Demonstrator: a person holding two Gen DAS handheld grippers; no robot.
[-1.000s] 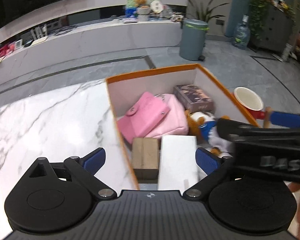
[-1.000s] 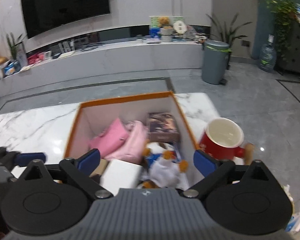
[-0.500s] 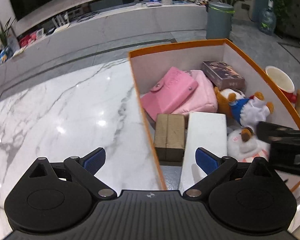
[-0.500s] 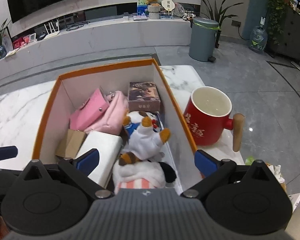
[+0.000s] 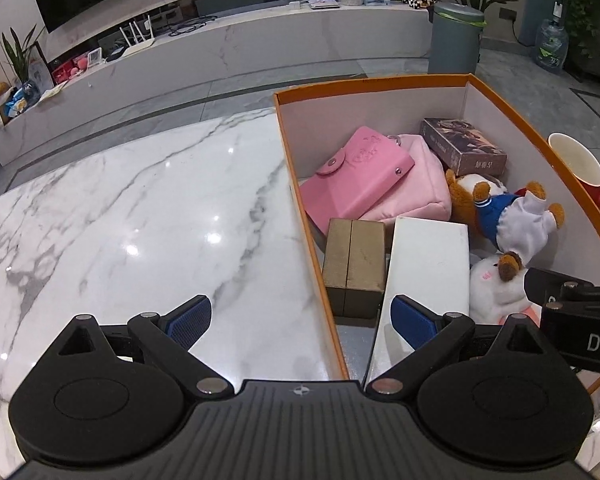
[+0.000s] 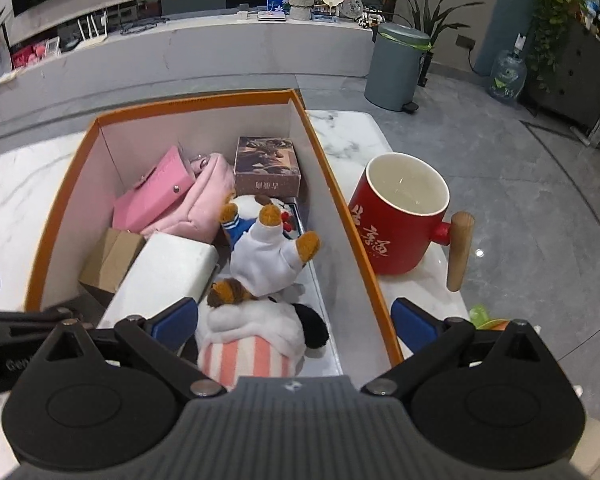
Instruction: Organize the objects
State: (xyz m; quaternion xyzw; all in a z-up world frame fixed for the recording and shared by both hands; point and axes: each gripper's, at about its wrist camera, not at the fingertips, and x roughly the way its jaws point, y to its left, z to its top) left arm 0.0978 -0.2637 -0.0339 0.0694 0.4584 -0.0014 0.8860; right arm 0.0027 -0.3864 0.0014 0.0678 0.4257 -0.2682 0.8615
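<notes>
Left wrist view: left hand-held gripper (image 5: pixel 300 318) open and empty, straddling the left wall of the orange-rimmed cardboard box (image 5: pixel 300 208) on the white marble bench (image 5: pixel 140 216). Inside the box: pink snap wallet (image 5: pixel 356 176), brown carton (image 5: pixel 354 258), white rectangular box (image 5: pixel 430 264).

Right wrist view: right hand-held gripper (image 6: pixel 294 318) open, empty, straddling the box's right wall. Red ceramic mug with wooden handle (image 6: pixel 400 216) stands just outside the box, near the bench edge. Risk, as I judge it: a careless reach nudges the mug off the bench.
</notes>
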